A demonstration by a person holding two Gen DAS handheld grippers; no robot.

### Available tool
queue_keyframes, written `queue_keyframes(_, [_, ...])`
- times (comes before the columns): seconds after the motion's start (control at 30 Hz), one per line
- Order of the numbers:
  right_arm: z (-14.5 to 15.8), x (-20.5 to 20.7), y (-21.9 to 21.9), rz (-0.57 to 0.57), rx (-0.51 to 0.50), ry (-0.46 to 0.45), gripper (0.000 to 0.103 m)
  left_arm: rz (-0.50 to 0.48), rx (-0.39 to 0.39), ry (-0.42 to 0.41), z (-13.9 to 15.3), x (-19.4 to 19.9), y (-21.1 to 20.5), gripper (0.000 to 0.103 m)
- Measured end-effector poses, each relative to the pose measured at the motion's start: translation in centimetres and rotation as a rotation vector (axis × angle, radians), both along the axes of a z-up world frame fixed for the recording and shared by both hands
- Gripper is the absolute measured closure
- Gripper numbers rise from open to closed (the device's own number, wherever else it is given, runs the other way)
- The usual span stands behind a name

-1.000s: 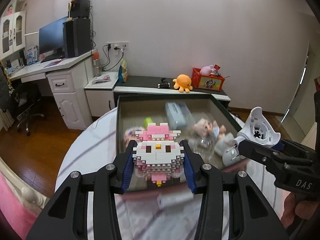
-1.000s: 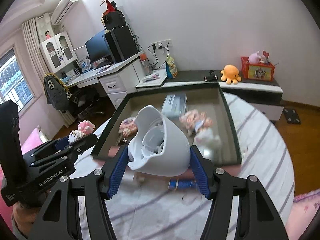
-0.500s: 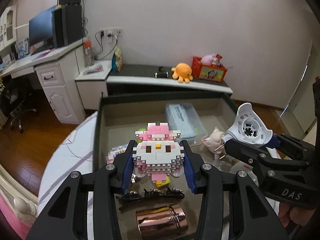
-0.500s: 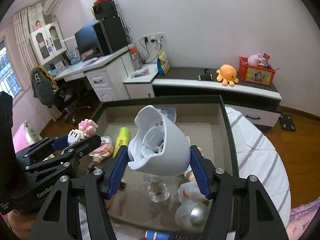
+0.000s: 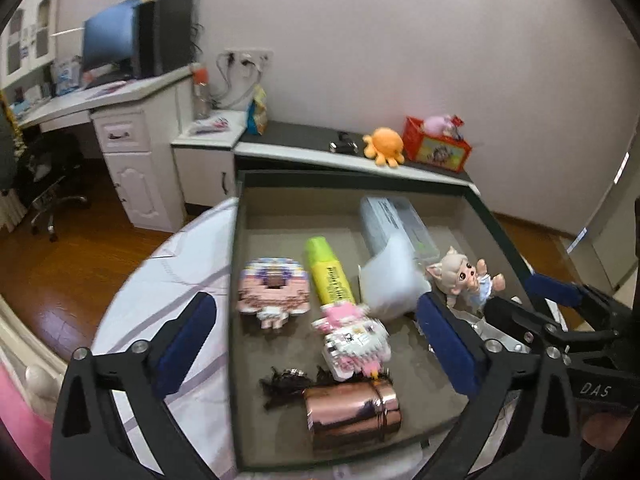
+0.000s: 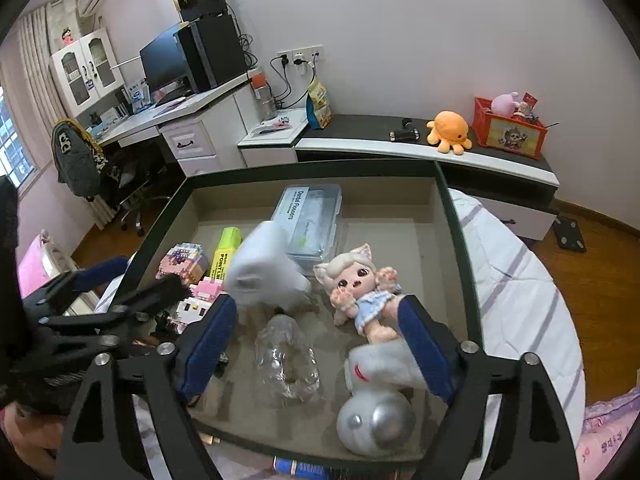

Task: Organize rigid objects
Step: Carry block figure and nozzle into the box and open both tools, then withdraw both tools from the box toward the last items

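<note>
Both tongs have just sprung apart over the box (image 5: 236,320). From the left view, the left tongs (image 5: 316,336) gape empty, and the pink brick figure (image 5: 356,340) has dropped inside beside the highlighter (image 5: 328,276). From the right, the right tongs (image 6: 316,340) stand wide, the white shell (image 6: 264,268), blurred, tumbling free above the doll (image 6: 360,288). It may bounce and knock bricks loose.

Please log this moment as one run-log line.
left gripper: jaws just opened, pink block figure dropped in box | right gripper: jaws just opened, white shell released, blurred
</note>
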State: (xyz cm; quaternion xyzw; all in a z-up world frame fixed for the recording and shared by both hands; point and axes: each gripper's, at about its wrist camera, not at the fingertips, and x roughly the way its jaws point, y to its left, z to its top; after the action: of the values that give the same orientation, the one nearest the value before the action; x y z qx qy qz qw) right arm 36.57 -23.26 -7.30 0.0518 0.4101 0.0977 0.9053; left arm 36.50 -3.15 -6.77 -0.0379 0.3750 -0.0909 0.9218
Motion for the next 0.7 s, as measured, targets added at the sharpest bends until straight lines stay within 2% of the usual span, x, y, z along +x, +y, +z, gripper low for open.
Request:
queue_keyframes(0.03, [0.2,-0.3,0.1,-0.008,-0.004,-0.005,0.0,0.011,-0.001,-0.014,0.4,-0.7,0.3,0.0])
queue_keyframes(0.23, [1.7,-3.7,-0.7,-0.07,0.02,-0.04,0.0,0.041,0.03,-0.071,2.3,-4.5,1.5,0.0])
queue_keyframes(0.43, [4.1,-8.2,-0.5,-0.081,0.031,-0.108,0.0,0.052,0.038,-0.103,3.7,-8.7,2.1,0.0])
queue_keyframes(0.7, [7.2,-14.4,0.5,-0.075,-0.004,-0.19,0.0,0.058,0.054,-0.149,5.8,-14.0,2.0,0.0])
